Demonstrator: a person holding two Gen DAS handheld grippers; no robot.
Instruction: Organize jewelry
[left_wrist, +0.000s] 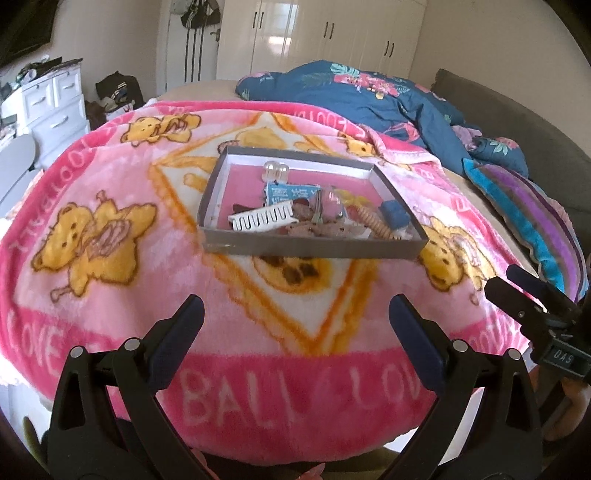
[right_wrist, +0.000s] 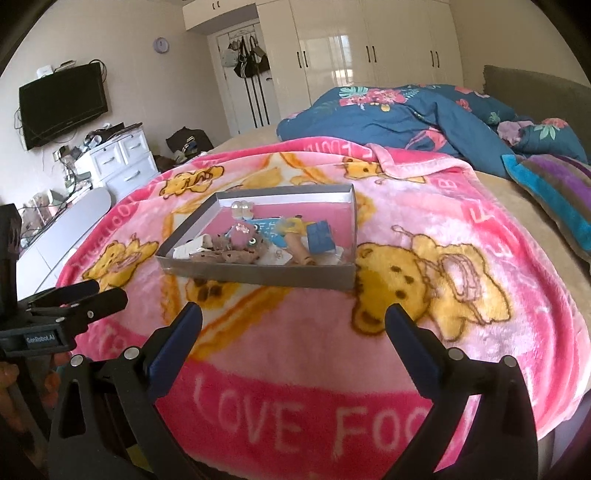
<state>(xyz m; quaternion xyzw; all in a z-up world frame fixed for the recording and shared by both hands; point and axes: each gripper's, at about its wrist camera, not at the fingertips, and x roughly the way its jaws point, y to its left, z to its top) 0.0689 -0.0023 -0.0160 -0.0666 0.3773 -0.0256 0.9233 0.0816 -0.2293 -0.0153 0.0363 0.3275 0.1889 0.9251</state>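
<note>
Both tongs, left (left_wrist: 295, 314) and right (right_wrist: 293, 321), spread wide and empty, short of tray (left_wrist: 314, 251) on soft blanket (left_wrist: 110, 302); risk: tangled trinkets, tipped tray.

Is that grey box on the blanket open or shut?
Open: the box has no lid on, and its comb and trinkets show inside.

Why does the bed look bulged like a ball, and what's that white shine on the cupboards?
Both wrist views are fisheye, so the pink blanket bows outward and corners darken; in the right wrist view, window light glares off the glossy wardrobe doors; the box looks slightly soft.
</note>
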